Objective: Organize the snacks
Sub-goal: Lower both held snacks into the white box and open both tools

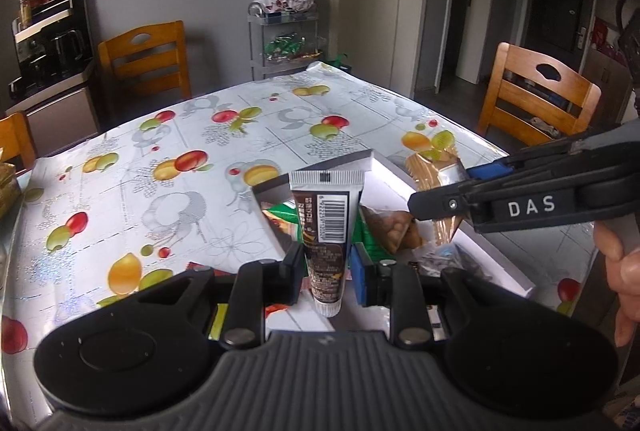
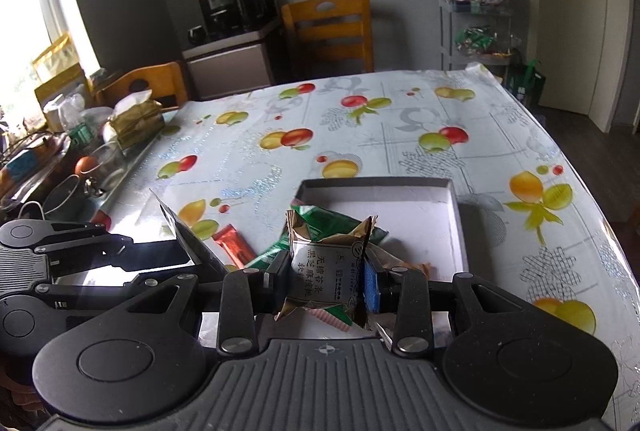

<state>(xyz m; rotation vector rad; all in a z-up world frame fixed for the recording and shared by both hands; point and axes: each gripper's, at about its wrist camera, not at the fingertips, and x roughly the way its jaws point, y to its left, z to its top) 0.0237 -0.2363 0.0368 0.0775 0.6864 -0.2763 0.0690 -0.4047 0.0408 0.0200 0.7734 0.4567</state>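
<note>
A dining table [image 2: 460,111] under a fruit-print cloth carries a shallow white box [image 2: 452,219], its far half bare, with green packets [image 2: 320,227] lying at its near corner and an orange-red bar [image 2: 234,251] on the cloth just beside it. Over that corner two hand-held claws hang side by side, each carrying one snack. The risks, as they look from here, are plain: both claws are crowded over the same end of the box, so one could knock the other or sweep the loose packets out across the cloth; and the slim tube, pinched only low on its body and standing tall above the pads, could swing or slip if the hand tilts it. The crinkly foil of the square pack may also slide in the pads, since it is caught by its middle with both crimped ends free. The left claw [image 1: 326,267] is drawn in narrow, its pads pressing either side of a brown tube [image 1: 326,231] held upright, crimped end up. The right claw [image 2: 326,281] stands slightly wider, clamped on a silver foil pack [image 2: 326,267] printed with dark characters, held above the box's near edge.
</note>
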